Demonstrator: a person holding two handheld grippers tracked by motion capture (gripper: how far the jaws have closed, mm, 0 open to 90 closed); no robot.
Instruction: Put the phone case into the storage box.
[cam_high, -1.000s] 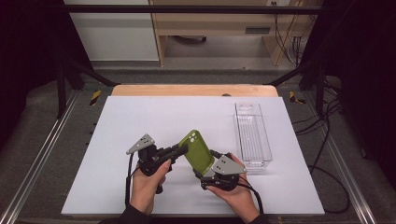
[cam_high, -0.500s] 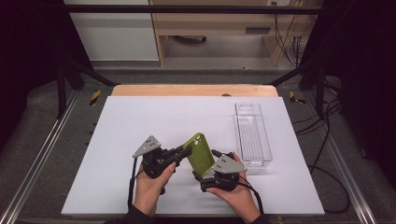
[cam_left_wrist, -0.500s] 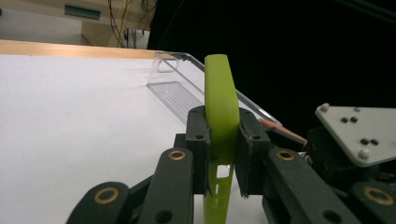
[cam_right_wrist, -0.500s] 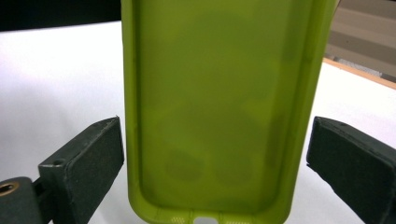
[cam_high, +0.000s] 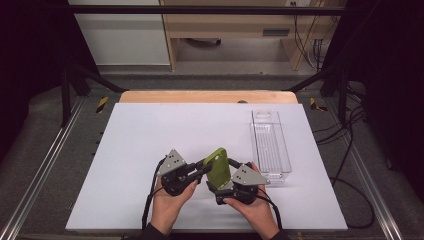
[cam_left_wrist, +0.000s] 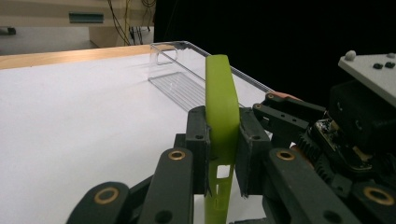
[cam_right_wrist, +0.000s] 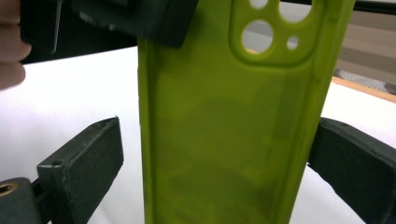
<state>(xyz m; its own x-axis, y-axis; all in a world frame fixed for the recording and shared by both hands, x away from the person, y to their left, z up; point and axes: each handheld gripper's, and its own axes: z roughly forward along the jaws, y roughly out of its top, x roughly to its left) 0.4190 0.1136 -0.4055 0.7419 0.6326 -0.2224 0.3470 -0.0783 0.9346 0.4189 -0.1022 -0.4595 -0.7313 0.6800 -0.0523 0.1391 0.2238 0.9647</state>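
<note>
Jaws: L gripper (cam_left_wrist: 222, 161) clamps green case (cam_high: 218, 168) | white table (cam_high: 150, 135) | dark room

High view: we look forward and down on the table (cam_high: 150, 140) from above the near side | left gripper view: we sit low, close behind the jaws, edge-on to the case (cam_left_wrist: 222, 102), tray (cam_left_wrist: 182, 84) beyond | right gripper view: closest, facing the case's back | all three share the case

Dim workshop, lit table

White tabletop (cam_high: 150, 150); wooden bench (cam_high: 235, 25) behind, grey floor (cam_high: 40, 115), cables (cam_high: 350, 150) at right.
</note>
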